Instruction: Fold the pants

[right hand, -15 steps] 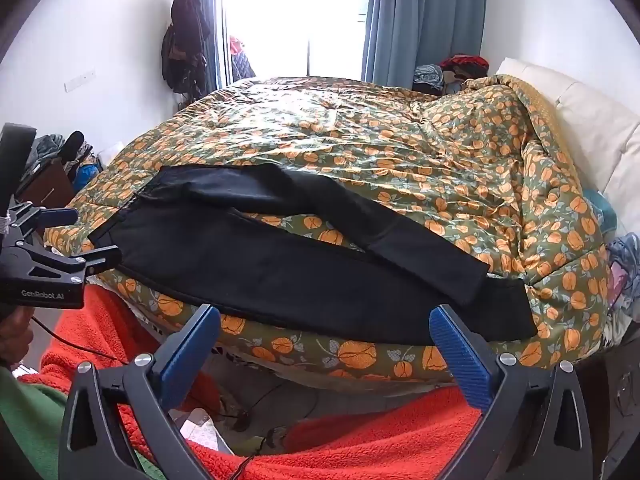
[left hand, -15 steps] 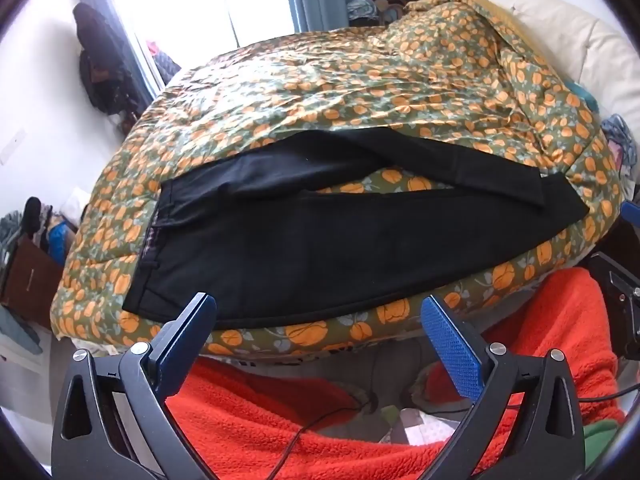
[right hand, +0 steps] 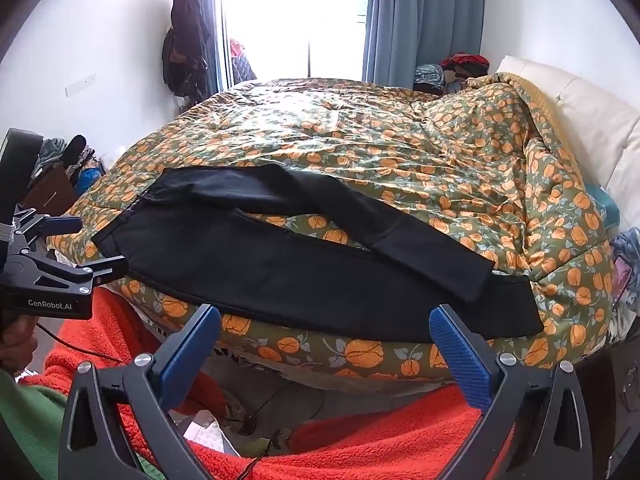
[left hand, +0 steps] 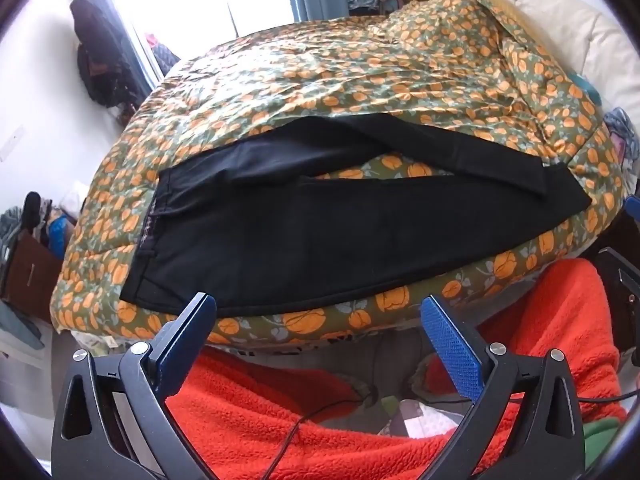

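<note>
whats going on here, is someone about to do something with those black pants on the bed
A person holding a two-finger gripper in each hand faces black pants spread on a bed's orange-patterned quilt. The waistband lies to the left, the legs run right, and the far leg crosses over the near one at the cuffs. The left gripper and the right gripper are both wide open, short of the bed edge, touching nothing. No fold has been made yet.
</note>
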A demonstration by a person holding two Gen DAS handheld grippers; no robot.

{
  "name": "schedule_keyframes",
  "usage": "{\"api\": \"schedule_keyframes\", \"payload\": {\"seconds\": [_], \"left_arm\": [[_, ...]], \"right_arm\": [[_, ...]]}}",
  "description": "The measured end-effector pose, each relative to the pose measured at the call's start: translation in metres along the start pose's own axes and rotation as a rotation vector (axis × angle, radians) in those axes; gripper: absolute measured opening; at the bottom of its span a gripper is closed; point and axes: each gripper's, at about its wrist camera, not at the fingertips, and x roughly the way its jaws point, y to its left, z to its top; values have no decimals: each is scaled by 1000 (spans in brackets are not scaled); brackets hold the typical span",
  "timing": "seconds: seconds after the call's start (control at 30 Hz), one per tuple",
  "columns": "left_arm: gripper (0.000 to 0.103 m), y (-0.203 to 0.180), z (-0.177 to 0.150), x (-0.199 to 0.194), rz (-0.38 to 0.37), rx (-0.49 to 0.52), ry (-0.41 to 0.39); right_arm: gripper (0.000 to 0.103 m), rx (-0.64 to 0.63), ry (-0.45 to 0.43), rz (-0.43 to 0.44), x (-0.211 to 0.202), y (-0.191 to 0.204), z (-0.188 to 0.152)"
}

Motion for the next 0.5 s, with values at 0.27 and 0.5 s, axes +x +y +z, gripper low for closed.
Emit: {"api": "schedule_keyframes", "payload": {"seconds": [0.27,0.5], "left_arm": [[102,-5,3,5,-10,8,21],[102,-6,3,8,-4,9,25]], "right_arm": [[103,0,2,4,2,0,1],[103,-12,12,12,9,4,3]]}}
